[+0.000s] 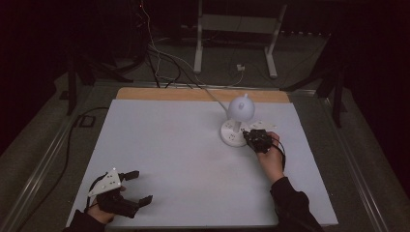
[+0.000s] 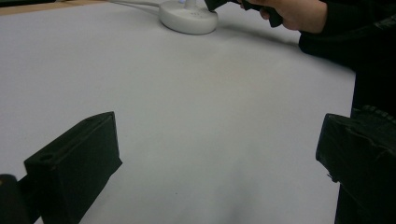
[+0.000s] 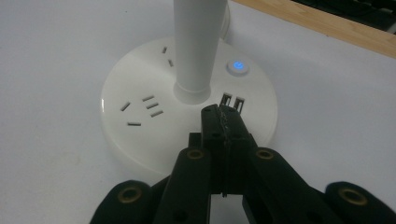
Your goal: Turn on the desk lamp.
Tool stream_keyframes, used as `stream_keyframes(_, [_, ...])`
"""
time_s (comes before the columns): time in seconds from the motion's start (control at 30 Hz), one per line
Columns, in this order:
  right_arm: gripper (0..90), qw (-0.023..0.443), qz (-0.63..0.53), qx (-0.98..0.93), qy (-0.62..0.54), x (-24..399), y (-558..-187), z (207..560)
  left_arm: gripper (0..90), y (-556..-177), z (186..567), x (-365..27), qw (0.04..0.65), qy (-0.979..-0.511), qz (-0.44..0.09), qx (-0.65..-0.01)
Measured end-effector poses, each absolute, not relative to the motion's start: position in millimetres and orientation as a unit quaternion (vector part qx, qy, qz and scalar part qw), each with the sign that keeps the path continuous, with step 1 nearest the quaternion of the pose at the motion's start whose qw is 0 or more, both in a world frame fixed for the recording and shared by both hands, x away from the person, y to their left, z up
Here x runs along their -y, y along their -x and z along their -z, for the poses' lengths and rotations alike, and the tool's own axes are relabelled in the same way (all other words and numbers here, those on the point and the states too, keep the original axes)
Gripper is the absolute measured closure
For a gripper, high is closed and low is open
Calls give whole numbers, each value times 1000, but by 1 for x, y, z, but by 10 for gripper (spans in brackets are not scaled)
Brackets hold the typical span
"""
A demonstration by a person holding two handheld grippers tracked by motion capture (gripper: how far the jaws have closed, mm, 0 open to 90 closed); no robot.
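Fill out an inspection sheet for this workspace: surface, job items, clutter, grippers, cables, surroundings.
Surface: white board on a table, wooden strip showing along its far edge.
Job's things: white desk lamp upright at far right; round base carries sockets, two USB ports and a lit blue button.
Clutter: nothing seen.
Grippers: right gripper shut, tips at the base's top by the USB ports; left gripper open, near the front left corner, holding nothing.
Cables: lamp cord runs off the far edge; loose wires on the floor behind.
Surroundings: dark room, white frame stand behind.
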State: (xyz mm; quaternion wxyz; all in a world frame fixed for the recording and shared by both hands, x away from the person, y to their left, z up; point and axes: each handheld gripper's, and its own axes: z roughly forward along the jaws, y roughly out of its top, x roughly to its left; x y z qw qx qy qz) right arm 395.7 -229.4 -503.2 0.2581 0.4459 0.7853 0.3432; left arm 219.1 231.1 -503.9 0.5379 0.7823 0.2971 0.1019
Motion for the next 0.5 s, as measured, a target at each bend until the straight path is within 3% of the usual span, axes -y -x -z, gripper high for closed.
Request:
stream_keyframes(0.33, [900, 282, -328, -784, -445, 227, -392, 505, 3, -219, 503, -230, 538, -783, -103, -294])
stream_keyframes(0.5, [897, 264, -367, -768, -453, 234, -392, 499, 3, -220, 504, -231, 540, -781, -101, -297])
